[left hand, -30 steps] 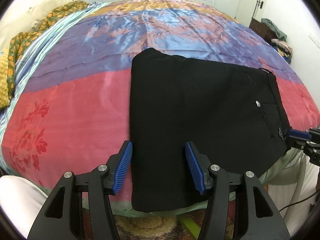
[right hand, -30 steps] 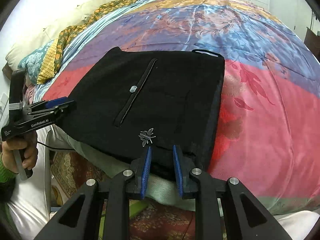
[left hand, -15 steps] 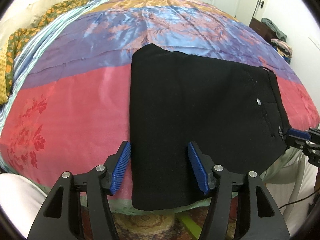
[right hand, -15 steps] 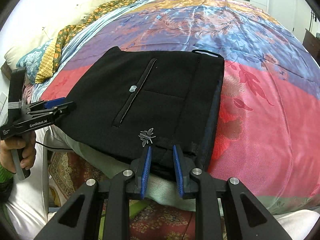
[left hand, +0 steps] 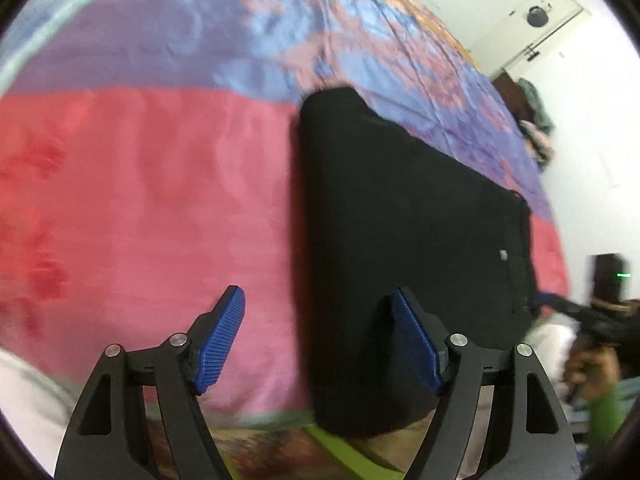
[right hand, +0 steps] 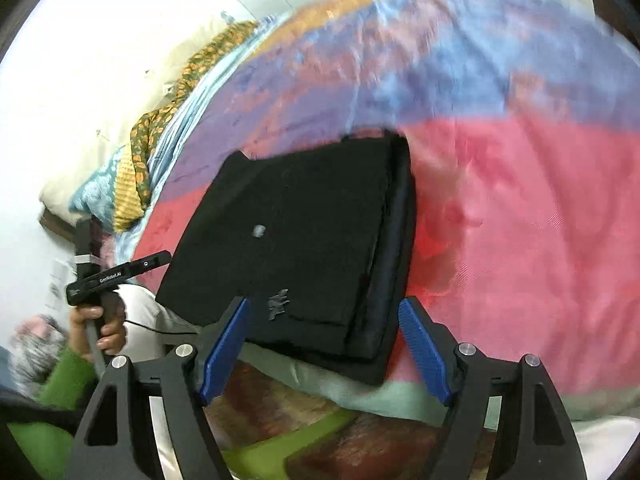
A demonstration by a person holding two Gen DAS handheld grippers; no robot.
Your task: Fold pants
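The black pants (left hand: pixel 404 236) lie folded into a flat rectangle at the near edge of the bed; they also show in the right wrist view (right hand: pixel 304 248), with a small metal button and an emblem on top. My left gripper (left hand: pixel 320 340) is open and empty, straddling the fold's left edge near the bed edge. My right gripper (right hand: pixel 324 344) is open and empty, its jaws wide before the waistband corner. The left gripper also shows in the right wrist view (right hand: pixel 136 268), off the pants' left side. Both views are blurred by motion.
The bedspread (left hand: pixel 140 184) is red near me, then purple, blue and orange farther off. Pillows and patterned cloth (right hand: pixel 152 136) lie at the left end. A clothes pile (left hand: pixel 536 136) sits by the right wall. A patterned rug (right hand: pixel 360 440) lies below the bed edge.
My right gripper has opened wide and let go of the pants' waistband corner. Both grippers have tilted and shifted, blurring the views. The pants stay folded on the bed.
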